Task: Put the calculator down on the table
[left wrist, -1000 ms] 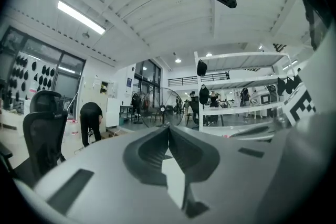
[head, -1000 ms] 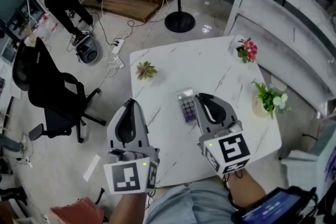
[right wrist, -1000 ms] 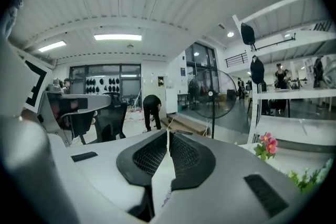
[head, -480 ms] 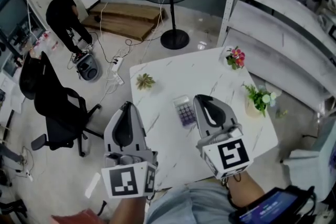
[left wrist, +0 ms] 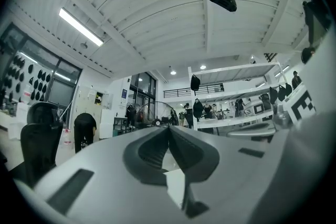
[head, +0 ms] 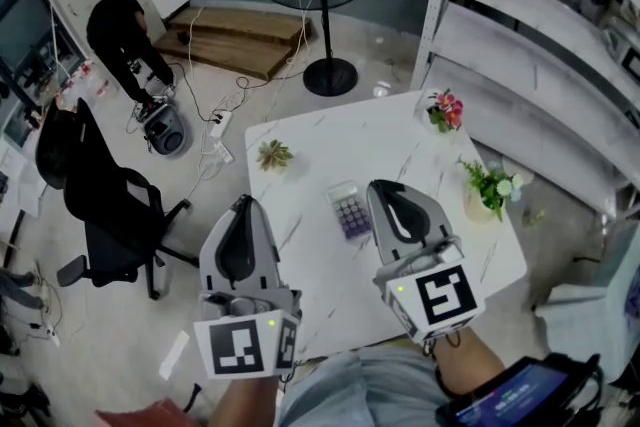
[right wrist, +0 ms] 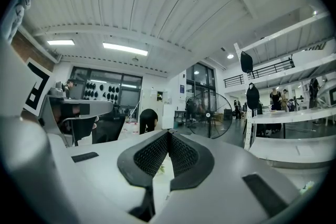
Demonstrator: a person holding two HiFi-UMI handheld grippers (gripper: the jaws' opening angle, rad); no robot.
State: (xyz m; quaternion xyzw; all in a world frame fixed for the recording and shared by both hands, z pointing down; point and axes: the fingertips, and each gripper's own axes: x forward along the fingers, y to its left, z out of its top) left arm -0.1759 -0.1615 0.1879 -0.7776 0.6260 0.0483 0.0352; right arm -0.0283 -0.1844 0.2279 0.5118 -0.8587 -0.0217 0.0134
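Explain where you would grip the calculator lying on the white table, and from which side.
Grip the calculator across its two long edges, near the middle, coming down from above. It lies flat, keys up, on the table, so its narrow width likely suits the jaws best.

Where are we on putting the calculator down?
Done: the calculator lies flat on the white table. In hand: nothing; the right claw and the left claw are both shut, with nothing between their jaws. Left: nothing that I can see for this task.
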